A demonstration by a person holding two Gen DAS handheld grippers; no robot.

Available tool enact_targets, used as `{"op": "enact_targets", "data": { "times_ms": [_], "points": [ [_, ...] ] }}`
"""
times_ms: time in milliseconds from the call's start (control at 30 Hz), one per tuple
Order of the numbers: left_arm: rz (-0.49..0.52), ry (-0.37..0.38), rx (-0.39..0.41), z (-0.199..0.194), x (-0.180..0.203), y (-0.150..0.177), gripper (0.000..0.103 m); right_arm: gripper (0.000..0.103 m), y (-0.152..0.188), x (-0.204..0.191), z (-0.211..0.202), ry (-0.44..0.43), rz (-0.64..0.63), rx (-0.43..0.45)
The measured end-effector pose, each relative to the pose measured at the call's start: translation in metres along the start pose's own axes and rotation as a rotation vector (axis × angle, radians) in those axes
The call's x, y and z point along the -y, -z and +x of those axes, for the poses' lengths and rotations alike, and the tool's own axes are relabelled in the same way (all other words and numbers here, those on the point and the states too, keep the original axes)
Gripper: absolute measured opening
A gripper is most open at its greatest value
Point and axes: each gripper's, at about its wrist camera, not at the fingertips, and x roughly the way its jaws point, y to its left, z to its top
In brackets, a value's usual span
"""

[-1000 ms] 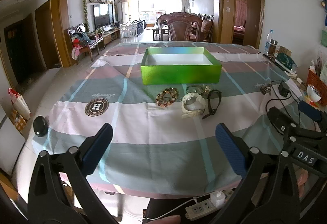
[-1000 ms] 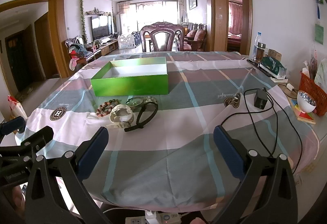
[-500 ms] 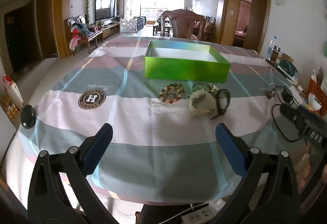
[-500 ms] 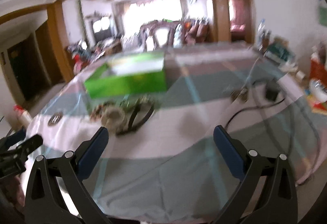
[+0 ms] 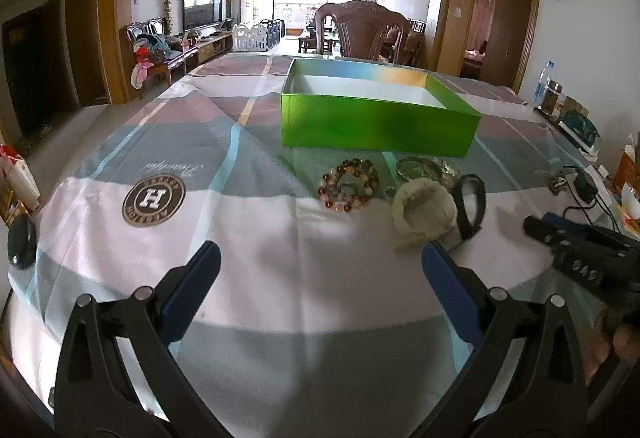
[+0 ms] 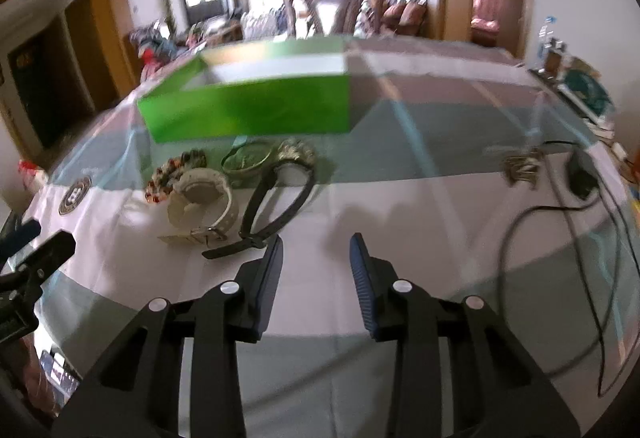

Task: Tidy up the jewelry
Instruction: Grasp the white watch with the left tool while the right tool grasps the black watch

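An open green box (image 5: 376, 118) (image 6: 248, 106) stands on the checked tablecloth. In front of it lie a beaded bracelet (image 5: 349, 185) (image 6: 172, 174), a white watch (image 5: 423, 212) (image 6: 202, 204), a black watch (image 5: 470, 204) (image 6: 276, 202), a green bangle (image 6: 246, 158) and a sparkly piece (image 6: 296, 152). My left gripper (image 5: 320, 278) is open and empty, just short of the white watch. My right gripper (image 6: 316, 258) is empty with its jaws partly closed, a narrow gap between them, just right of the black watch's strap end.
A black charger with cables (image 6: 582, 178) and a bunch of keys (image 6: 520, 166) lie at the right. A black oval object (image 5: 22, 242) sits at the left table edge. Bottles and boxes (image 5: 560, 106) line the right wall. A wooden chair (image 5: 360, 34) stands behind the table.
Both grippers have moved forward toward the jewelry. The right gripper's jaws have narrowed from wide open to a small gap. The left jaws stay wide.
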Motion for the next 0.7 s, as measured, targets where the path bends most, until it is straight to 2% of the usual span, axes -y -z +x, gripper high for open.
{"op": "enact_targets", "data": {
  "times_ms": [200,433,467,533,600,700],
  "points": [
    [0.033,0.002,-0.023,0.023,0.004,-0.015,0.099,0.037,-0.023,-0.004,0.029,-0.012,0.019,-0.036],
    [0.034,0.021,-0.05,0.047,0.004,-0.028,0.099,0.036,-0.038,-0.004,0.071,-0.047,0.049,-0.137],
    [0.041,0.02,-0.058,0.051,0.005,-0.03,0.099,0.033,-0.038,-0.004,0.077,-0.05,0.053,-0.145],
    [0.055,0.017,-0.061,0.055,0.007,-0.033,0.099,0.013,-0.038,-0.003,0.08,-0.04,0.048,-0.138],
    [0.081,0.015,-0.057,0.058,0.012,-0.036,0.099,0.003,-0.038,-0.001,0.082,-0.059,0.05,-0.144],
    [0.118,0.03,-0.067,0.063,0.02,-0.039,0.099,0.002,-0.038,0.004,0.079,-0.093,0.056,-0.127]
  ]
}}
